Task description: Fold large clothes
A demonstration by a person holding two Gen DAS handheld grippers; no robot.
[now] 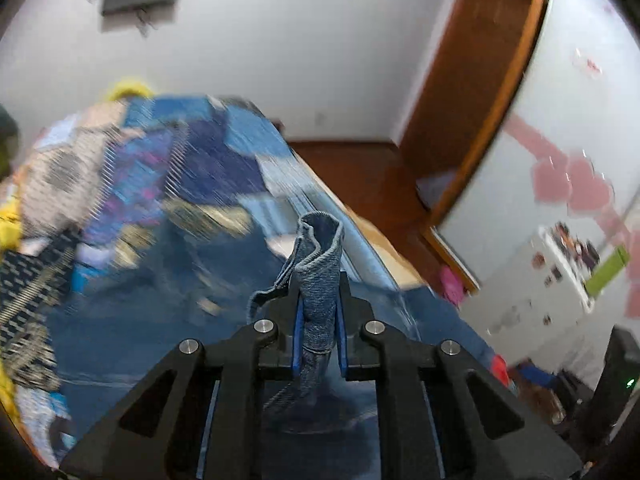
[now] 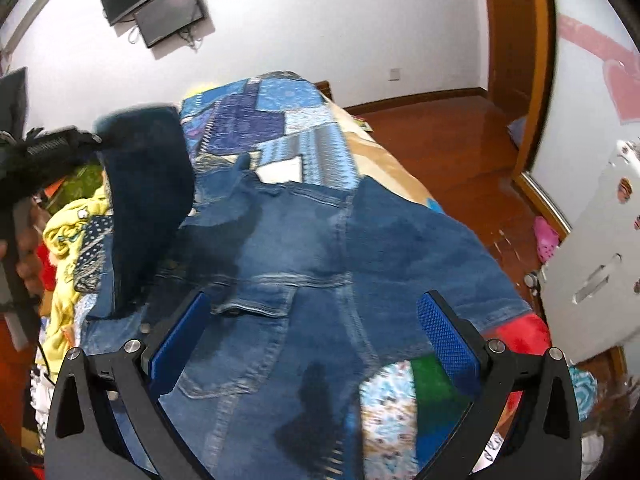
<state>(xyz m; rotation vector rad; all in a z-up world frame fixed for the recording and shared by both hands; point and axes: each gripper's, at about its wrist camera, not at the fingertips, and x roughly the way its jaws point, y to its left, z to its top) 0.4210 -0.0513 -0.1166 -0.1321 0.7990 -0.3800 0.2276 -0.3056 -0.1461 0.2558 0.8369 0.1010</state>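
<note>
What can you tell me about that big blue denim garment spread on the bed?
The denim garment looks like a jacket of mid-blue stitched cotton, with a flap pocket, seams and darker patches. It lies spread over the patchwork bedspread. One part is lifted off the bed by the left gripper, whose blue pads clamp a bunched fold of hem. The right gripper hangs open above the garment's middle; contact with the cloth cannot be told.

Your left wrist view looks forward along its fingers, low and close over the jeans (image 1: 132,312); your right wrist view sits higher, facing 12 o'clock down the bed (image 2: 280,116); both share jeans, bed, wall.
</note>
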